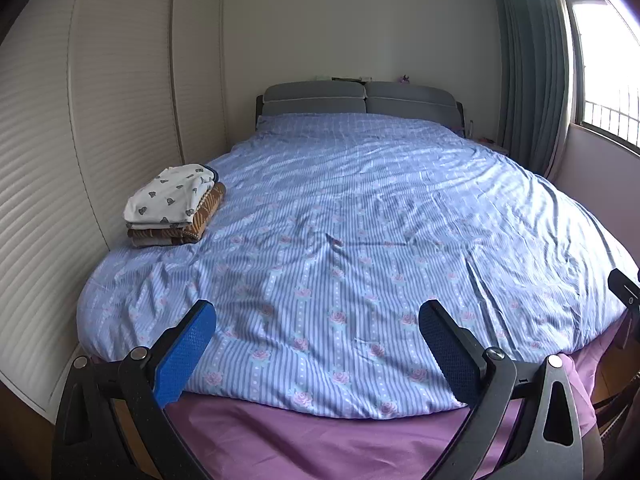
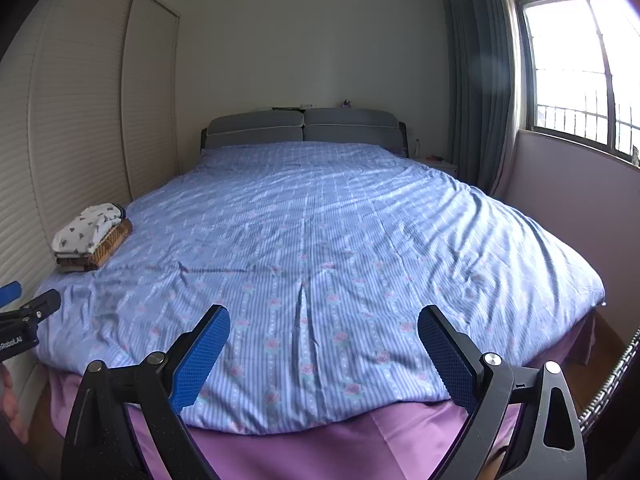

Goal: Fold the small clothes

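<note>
A small stack of folded clothes [image 1: 174,206] lies on the left side of the bed, a white printed piece on top of a brown striped one; the right wrist view shows the stack of folded clothes [image 2: 90,238] at the far left. My left gripper [image 1: 316,312] stands open over the foot of the bed with nothing between its blue pads. My right gripper [image 2: 324,316] is open too, held over the bed's foot, empty. The left gripper's side [image 2: 24,316] shows at the left edge of the right wrist view.
A blue striped floral duvet [image 1: 360,220] covers the bed over a purple sheet [image 1: 320,444]. Louvred wardrobe doors [image 1: 60,160] run along the left. A grey headboard [image 1: 360,98] stands at the back, with grey curtains [image 2: 476,80] and a window [image 2: 576,64] on the right.
</note>
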A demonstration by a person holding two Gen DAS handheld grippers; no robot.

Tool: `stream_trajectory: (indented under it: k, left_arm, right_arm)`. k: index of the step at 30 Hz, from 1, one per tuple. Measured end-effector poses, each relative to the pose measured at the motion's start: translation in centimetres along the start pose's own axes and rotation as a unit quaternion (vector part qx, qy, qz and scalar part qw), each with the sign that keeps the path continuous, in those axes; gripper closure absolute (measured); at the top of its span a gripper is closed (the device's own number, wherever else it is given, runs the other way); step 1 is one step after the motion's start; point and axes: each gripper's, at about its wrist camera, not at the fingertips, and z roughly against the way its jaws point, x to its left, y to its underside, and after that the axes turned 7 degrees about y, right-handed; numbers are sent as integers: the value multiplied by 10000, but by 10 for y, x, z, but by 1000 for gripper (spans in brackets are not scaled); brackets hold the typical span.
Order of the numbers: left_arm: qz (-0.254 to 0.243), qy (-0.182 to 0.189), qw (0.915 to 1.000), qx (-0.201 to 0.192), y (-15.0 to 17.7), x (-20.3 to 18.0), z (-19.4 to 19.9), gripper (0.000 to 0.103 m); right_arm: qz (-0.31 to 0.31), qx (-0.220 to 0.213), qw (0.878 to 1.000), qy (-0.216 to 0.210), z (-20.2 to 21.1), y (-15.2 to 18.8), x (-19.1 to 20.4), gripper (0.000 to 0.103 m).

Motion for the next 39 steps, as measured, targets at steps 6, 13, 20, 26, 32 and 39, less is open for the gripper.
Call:
stream_trajectory:
  k: [6, 13, 20, 26, 32, 39]
  left_arm:
    - [18, 39, 10000, 49, 0, 0, -1, 0]
    - [21, 49, 10000, 44, 1, -1, 0, 0]
    - [24, 48, 10000, 46, 1, -1, 0, 0]
    - [20, 55, 10000, 40, 1, 0, 0, 0]
    - [30, 58, 10000, 42, 0, -1, 1, 0]
    - [46, 92, 9999, 20, 2, -4, 3, 0]
  right_arm:
    - [-18, -15, 10000, -60, 0, -1, 0, 7]
    - [-22, 13, 10000, -56, 0, 0, 1, 7]
    - [-23, 38, 10000, -65, 0, 1, 1, 7]
    - [-24, 49, 10000, -70, -1, 1, 1, 7]
    - [-5, 54, 10000, -76, -2, 2, 1, 7]
    - [-10, 52, 9999, -87, -2, 3, 1, 7]
